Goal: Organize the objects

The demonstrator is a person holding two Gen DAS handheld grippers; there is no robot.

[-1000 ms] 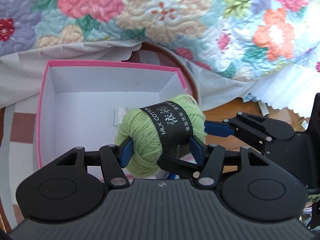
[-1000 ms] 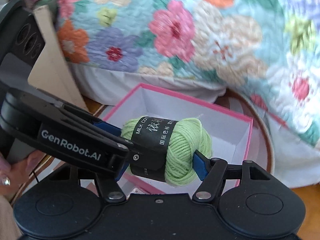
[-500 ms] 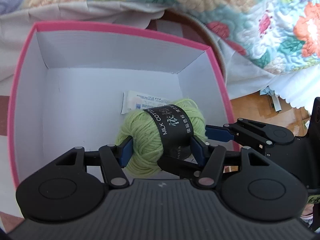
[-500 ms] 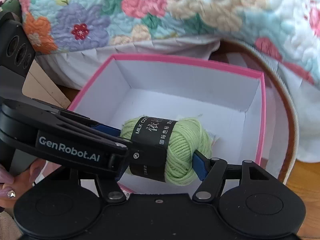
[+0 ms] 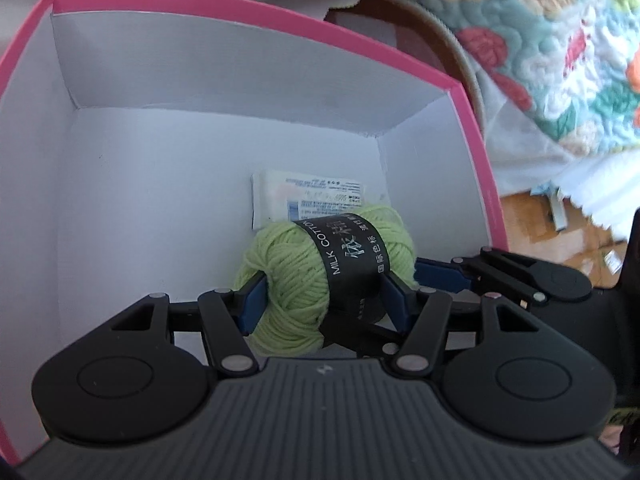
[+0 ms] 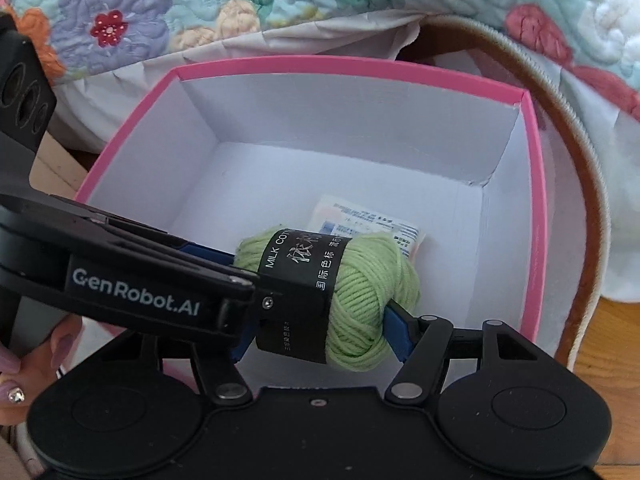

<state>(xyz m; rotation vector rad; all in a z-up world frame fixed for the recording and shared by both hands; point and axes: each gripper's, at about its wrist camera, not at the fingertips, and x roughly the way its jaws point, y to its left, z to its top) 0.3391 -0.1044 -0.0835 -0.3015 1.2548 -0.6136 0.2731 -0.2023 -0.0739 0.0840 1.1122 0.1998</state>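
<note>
A light green yarn ball (image 5: 288,280) with a black paper band hangs low inside a pink-rimmed box (image 5: 240,16) with white walls. My left gripper (image 5: 324,300) is shut on it, blue pads pressing into both sides. My right gripper (image 6: 320,332) is shut on the same yarn ball (image 6: 360,280) from the other side of the box (image 6: 340,66). One of its blue fingers (image 5: 436,276) shows at the ball's right in the left wrist view. A flat white printed packet (image 5: 304,196) lies on the box floor just behind the ball.
A flowered quilt (image 6: 160,20) drapes behind and to the right of the box. A round brown-rimmed frame (image 6: 580,160) curves around the box's right side. A person's hand (image 6: 40,356) shows at the lower left. Wooden floor (image 5: 540,220) lies to the right.
Both grippers have sunk with the yarn ball from above the box rim down into the box. The packet on the floor has come into full view behind the ball.
</note>
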